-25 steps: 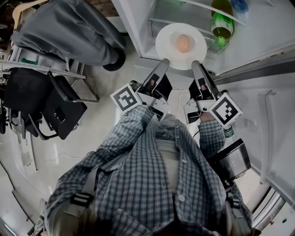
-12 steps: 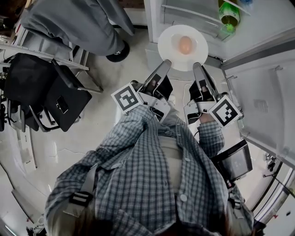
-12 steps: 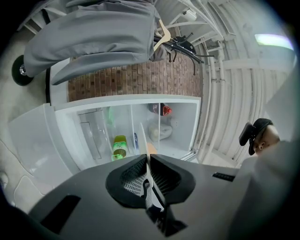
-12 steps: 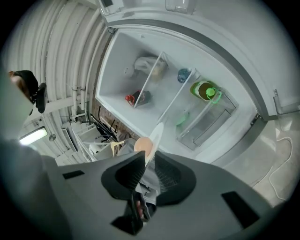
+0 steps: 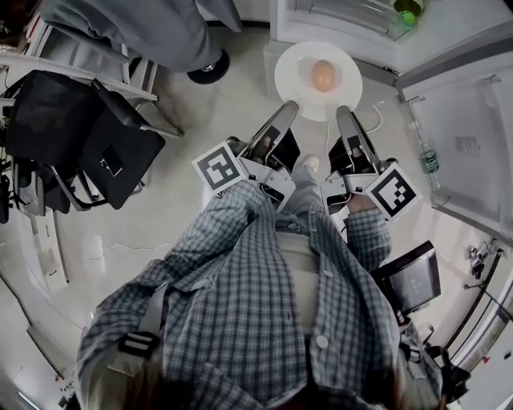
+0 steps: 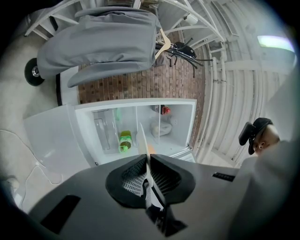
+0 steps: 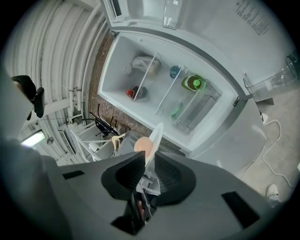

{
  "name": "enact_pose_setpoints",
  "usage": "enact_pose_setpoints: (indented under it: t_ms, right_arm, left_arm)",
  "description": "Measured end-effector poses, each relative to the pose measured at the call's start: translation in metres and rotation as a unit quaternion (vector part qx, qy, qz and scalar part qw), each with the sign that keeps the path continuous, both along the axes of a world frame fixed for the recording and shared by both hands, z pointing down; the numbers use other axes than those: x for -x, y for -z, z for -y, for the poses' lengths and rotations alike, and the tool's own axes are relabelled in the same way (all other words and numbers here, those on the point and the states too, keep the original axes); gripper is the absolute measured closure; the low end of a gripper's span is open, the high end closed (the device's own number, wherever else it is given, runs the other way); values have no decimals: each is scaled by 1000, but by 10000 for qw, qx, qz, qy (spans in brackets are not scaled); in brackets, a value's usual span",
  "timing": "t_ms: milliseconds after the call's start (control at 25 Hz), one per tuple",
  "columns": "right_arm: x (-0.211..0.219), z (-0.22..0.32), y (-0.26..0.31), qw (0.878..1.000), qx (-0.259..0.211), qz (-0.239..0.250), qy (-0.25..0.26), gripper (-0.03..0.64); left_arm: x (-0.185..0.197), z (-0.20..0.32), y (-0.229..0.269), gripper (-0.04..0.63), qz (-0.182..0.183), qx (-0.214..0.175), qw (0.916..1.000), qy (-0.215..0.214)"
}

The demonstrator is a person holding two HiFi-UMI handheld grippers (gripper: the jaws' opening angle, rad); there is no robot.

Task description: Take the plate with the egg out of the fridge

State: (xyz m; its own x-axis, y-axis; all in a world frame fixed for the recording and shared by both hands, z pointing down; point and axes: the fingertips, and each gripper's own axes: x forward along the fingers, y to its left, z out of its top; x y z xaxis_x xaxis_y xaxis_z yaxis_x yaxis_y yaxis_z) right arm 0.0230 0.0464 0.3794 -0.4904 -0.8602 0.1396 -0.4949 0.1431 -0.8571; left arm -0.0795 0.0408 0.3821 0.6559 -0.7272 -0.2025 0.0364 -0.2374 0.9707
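The plate (image 5: 318,80) with the egg (image 5: 323,75) is clear of the fridge (image 5: 353,24). It hangs in the air over the floor (image 5: 232,120), just in front of the open compartment, with the egg near the plate's middle.

The left tool (image 5: 287,108) is pinched on the plate's near rim; in its own view the thin white edge sits gripped between the pads. The right tool (image 5: 343,112) is clamped on the same rim a little to the side, and its view shows the plate edge-on between the jaws with the egg just beyond.

The lifting-out step looks essentially done, and this reads as the carry away from the fridge. The next move calls for both tools to travel together at matching height, so that the plate stays flat and the egg does not roll off. A surface to set it on is needed, and none shows in these views. The fridge door (image 5: 465,152) stands open at the right.
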Motion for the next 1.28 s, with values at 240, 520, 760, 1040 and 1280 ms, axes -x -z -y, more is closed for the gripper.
enact_pose_setpoints:
  t_ms: [240,520,760,1040,1280]
  right_arm:
    - [2,-23,-5,9998,127,-111,-96,551]
    - [-15,-28,-3,9997,90,-150,-177,551]
    - [-39,-29,-1,9996,63,-165,-199,551]
    - [-56,-14,-5,9999,36,17,-163,551]
    - [-60,-5,-4,9999,48,94,-91,551]
  left_arm:
    - [2,-21,-4,565,-55,95,9999,-86]
    - [-16,-23,-7,565,-131,102,9997,-187]
    - [-39,-23,-3,565,-147,76,9996,-225]
    - [-56,-10,-4,565,-138,59,9998,-127]
    - [-60,-4,-4,565,-153,150,9998,7]
